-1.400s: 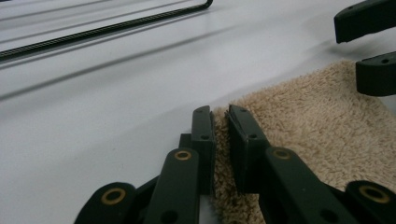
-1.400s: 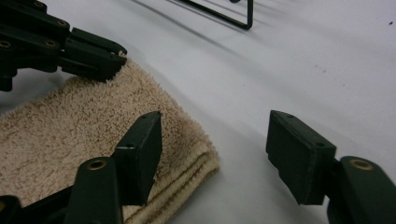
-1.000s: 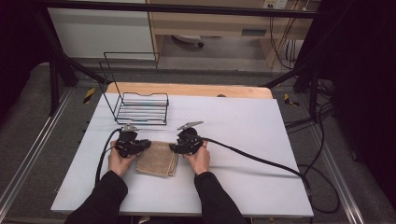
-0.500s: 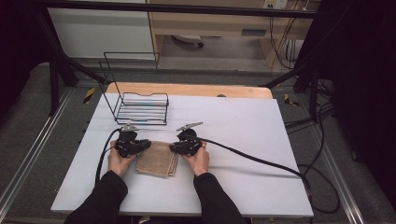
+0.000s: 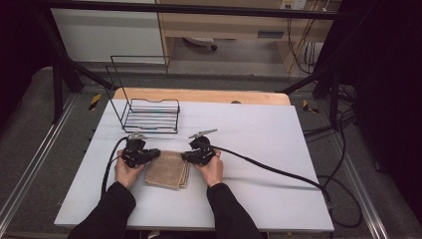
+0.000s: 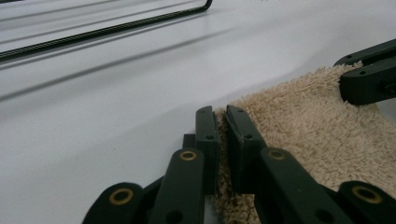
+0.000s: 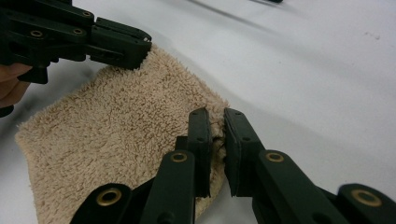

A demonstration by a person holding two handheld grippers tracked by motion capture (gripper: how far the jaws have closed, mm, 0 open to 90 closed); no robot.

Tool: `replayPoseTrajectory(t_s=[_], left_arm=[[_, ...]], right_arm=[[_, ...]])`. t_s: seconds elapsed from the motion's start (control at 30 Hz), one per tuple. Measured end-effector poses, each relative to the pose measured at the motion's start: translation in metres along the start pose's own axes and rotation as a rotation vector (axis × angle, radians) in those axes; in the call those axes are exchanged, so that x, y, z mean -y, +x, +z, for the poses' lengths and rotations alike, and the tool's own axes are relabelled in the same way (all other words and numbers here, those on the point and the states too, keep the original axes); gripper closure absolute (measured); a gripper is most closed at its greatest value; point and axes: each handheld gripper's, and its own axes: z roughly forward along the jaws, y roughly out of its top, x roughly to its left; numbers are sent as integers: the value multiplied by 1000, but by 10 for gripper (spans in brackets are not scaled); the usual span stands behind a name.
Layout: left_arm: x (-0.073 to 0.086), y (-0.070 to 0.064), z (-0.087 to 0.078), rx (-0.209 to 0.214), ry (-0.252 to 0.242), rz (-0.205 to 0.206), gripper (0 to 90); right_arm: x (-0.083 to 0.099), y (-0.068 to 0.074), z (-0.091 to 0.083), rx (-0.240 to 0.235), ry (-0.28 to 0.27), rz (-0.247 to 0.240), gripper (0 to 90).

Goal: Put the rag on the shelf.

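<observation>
Nothing has moved; both gripper views show jaws pinching the towel corners, unresolved from above.

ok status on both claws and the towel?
Left claw shut on towel corner. Right claw shut on the other far corner. Towel folded, flat on table. Rack beyond, clear.

Folded beige terry-cloth towel: fluffy, looped pile, rough and matt. Black two-jaw left gripper and black two-jaw right gripper: matt, probably hard plastic, with brass-coloured rivets. White table top: smooth, faint sheen. Thin black wire rack: metal, slightly glossy. Pale wooden board edge behind the table: matt. Black sleeves: cloth.
</observation>
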Motion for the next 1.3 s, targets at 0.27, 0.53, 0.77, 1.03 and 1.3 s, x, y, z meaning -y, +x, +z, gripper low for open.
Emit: replayPoseTrajectory(t_s=[0.27, 0.53, 0.77, 1.03, 1.3], left_arm=[[-2, 1, -9, 11, -34, -7, 838], [-3, -3, -21, 16, -77, 6, 840], [-3, -6, -32, 23, -104, 12, 840], [-3, -9, -43, 36, -131, 14, 840], [-5, -12, -53, 46, -155, 23, 841]], right_arm=[[-2, 3, -5, -7, -30, 0, 827], [-5, 9, -16, -23, -71, -18, 827], [-5, 14, -23, -27, -106, -48, 828], [-5, 20, -32, -38, -135, -66, 828], [-7, 25, -41, -40, -170, -90, 829]])
